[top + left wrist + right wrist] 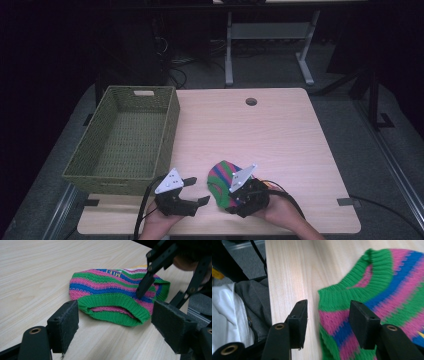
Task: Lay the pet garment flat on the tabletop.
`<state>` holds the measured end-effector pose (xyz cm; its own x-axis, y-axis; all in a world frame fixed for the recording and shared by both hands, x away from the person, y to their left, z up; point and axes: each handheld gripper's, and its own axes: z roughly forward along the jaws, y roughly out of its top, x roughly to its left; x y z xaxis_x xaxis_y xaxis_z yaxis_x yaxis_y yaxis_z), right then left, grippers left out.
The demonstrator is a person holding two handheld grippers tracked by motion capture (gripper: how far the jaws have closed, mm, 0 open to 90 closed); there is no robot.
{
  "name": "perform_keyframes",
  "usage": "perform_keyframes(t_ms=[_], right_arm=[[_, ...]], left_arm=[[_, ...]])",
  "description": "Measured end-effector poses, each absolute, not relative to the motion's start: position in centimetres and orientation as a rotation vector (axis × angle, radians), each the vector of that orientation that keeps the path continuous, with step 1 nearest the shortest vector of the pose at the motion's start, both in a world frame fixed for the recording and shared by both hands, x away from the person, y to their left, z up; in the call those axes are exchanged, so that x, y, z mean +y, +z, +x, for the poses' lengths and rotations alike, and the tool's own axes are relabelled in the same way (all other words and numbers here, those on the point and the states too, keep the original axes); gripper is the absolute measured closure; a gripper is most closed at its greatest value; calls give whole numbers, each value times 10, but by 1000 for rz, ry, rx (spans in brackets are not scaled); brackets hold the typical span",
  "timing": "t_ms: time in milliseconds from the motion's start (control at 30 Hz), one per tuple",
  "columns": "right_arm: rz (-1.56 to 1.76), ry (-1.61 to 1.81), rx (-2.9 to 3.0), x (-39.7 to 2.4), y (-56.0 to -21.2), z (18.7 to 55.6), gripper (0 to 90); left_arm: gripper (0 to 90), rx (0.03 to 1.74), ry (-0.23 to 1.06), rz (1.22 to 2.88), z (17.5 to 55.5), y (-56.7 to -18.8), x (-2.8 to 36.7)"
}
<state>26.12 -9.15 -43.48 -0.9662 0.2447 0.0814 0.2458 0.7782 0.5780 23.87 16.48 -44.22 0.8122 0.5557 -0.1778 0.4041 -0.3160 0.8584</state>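
While the striped knit hat (222, 181) lies flat on the tabletop (280, 140) close to its near edge, both grippers work beside it. The left gripper (196, 191) sits just left of the hat, its jaws spread wide and empty, aimed at the green ribbed cuff (112, 307); in the left gripper view the cuff's open mouth faces the camera and lies between the two pads without touching either. The right gripper (327, 322) comes in over the hat from the near right. Its jaws stand partly apart: one pad is over bare wood just beside the hat's edge, the other over the pink and blue stripes, and the knit border lies between them, not pinched. In the left gripper view one of its jaw tips rests on or just above the hat's top side; which cannot be told. A woven green basket (127, 142) stands at the left side of the tabletop, well apart from the hat, its near wall just behind the left gripper. Bare wood stretches to the right and far side.
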Motion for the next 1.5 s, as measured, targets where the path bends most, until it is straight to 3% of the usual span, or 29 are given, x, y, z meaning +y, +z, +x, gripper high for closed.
perform_keyframes(t_ms=[367, 500, 567, 1500], right_arm=[[-337, -873, -3100, -76, -446, 258, 668], [-356, -887, -3058, -78, -443, 260, 794], [-365, -893, -3042, -79, -441, 262, 815], [-556, -1144, -2967, -126, -380, 285, 841]], left_arm=[[227, 712, 176, 1963, 239, -443, 165], [227, 720, 174, 1959, 239, -442, 166], [229, 724, 176, 1950, 240, -443, 167], [239, 708, 185, 1959, 250, -444, 155]])
